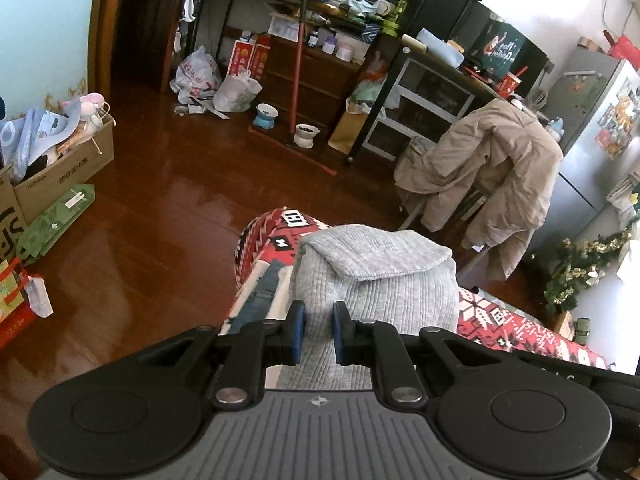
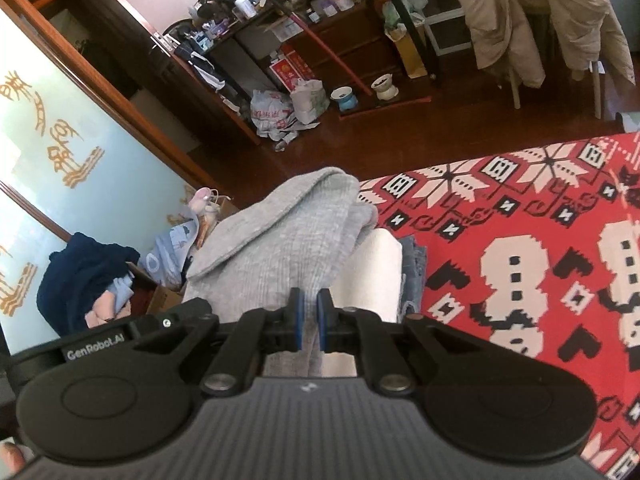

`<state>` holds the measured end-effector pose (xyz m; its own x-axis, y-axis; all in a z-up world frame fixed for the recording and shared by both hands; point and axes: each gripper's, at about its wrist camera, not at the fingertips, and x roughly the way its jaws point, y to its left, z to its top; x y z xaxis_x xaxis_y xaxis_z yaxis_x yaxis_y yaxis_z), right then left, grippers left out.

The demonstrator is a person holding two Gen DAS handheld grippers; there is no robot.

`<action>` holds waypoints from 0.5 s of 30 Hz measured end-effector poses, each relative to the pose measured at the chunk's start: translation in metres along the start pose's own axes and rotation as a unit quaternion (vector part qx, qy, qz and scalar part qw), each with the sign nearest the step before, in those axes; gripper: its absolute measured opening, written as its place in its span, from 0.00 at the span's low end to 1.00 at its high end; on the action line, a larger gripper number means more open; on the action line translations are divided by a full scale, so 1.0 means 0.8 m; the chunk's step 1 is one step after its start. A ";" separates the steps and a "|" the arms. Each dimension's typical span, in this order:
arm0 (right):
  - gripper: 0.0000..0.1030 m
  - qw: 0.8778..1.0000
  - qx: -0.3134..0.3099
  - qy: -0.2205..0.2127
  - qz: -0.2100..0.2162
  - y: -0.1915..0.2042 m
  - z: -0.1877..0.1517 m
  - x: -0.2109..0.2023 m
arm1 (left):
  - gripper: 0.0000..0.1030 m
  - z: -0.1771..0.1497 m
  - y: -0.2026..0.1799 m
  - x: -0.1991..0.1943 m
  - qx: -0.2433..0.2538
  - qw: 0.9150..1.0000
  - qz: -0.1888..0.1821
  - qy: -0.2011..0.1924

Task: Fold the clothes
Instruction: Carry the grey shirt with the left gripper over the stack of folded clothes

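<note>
A folded grey ribbed knit garment (image 1: 376,276) lies on the corner of a red patterned blanket (image 1: 516,320). In the left wrist view my left gripper (image 1: 319,330) has its blue pads closed on the garment's near edge. In the right wrist view the same grey garment (image 2: 276,240) lies over a white folded item (image 2: 370,276) and blue jeans (image 2: 414,272) on the red blanket (image 2: 520,248). My right gripper (image 2: 310,320) is shut on a fold of the grey garment.
A polished wooden floor (image 1: 168,200) lies beyond the blanket's edge. A cardboard box of clothes (image 1: 60,152) stands at the left. A chair draped with a beige coat (image 1: 492,168) stands at the right. Cluttered shelves (image 1: 320,20) line the back wall.
</note>
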<state>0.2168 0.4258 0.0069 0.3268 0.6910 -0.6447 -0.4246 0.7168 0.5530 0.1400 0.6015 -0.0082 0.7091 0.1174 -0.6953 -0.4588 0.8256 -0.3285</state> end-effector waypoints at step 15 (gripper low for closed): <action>0.45 0.998 0.052 0.001 0.040 -0.088 0.035 0.028 | 0.43 -0.008 0.051 0.006 -0.047 0.999 -0.020 0.002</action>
<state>0.2774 0.3935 -0.0314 0.2947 0.7457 -0.5976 -0.3599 0.6659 0.6535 0.1210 0.6321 -0.0289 0.7262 0.0827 -0.6825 -0.4785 0.7736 -0.4154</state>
